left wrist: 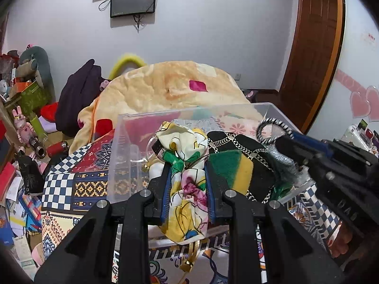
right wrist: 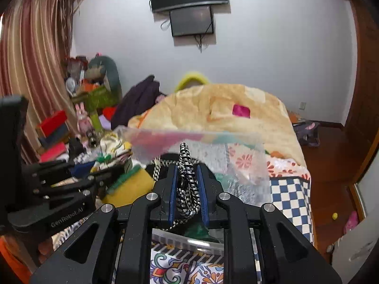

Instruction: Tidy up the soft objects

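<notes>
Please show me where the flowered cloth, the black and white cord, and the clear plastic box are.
flowered cloth (left wrist: pixel 187 189): left wrist view, the middle fold between the fingers.
black and white cord (right wrist: pixel 187 182): right wrist view, the braided loop between the fingers.
clear plastic box (left wrist: pixel 123 156): left wrist view, its left wall.

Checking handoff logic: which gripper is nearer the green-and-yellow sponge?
Left. The left gripper, shut on the floral scarf, sits right beside the sponge. The right gripper, shut on the black-and-white cord, is farther right.

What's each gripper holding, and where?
Left gripper pinches the floral silk scarf mid-bundle; right gripper clamps the black-and-white braided cord loop midway.
</notes>
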Demonstrator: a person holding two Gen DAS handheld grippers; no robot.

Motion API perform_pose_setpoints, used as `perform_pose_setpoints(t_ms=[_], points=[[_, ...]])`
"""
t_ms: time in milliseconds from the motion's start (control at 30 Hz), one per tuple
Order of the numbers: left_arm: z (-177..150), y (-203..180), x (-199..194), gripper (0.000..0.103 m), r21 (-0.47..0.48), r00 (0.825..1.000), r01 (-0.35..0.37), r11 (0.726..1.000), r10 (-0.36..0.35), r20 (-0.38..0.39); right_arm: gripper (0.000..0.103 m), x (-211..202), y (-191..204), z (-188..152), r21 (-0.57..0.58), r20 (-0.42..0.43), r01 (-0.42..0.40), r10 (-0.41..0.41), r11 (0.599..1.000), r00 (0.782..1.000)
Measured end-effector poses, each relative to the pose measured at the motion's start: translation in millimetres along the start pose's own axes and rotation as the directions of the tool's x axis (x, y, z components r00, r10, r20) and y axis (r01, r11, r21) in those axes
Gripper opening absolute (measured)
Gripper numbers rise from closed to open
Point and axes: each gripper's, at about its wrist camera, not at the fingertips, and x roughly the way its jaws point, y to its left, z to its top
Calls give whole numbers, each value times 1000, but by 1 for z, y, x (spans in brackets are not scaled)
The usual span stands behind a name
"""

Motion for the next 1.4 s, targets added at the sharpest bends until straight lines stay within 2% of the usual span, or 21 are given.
perform_pose_setpoints(t_ms=[133,200,233,300,400,467,633,833,900,1067,1300,1400], points=[[0,-2,3,36,13,1000,-6,1000,6,0,18,3,2,-2,-9,-17,12,-13,1000,1000],[-1,-1,4,49,11,1000,-15,1000,15,1,25,5,3,-2,-13,-31,11,-12,1000,999],[-1,0,3,52,9,1000,-19,1000,19,2,29,6,3,-1,-17,-34,13,-13,1000,999],[-2,2,1,60,6,1000,-27,1000,27,6,41,4,4,-1,-26,-28,20,-21,999,999],[-3,4,-2,64,4,1000,-13,1000,13,4,51,-4,7,0,-41,1,39,-39,998,999],[-4,4,-6,66,3,1000,-2,1000,2,5,53,-9,7,1,-48,17,43,-43,998,999],[-3,5,-27,66,7,999,0,1000,-1,43,53,-26,5,7,-48,59,40,-37,998,998],[1,6,-72,67,-14,990,21,1000,-19,137,53,-55,5,15,-34,119,19,-15,999,993],[0,4,-91,67,-10,985,42,999,-39,168,53,-70,5,17,-31,149,12,-7,999,989],[-2,-4,-137,68,19,964,27,999,-31,263,53,-107,10,21,-45,224,12,-1,999,975],[-8,-17,-197,77,31,922,21,999,-32,385,62,-148,16,19,-45,307,11,3,999,952],[-10,-19,-213,87,33,908,17,999,-30,417,67,-161,19,17,-45,331,2,13,999,944]])
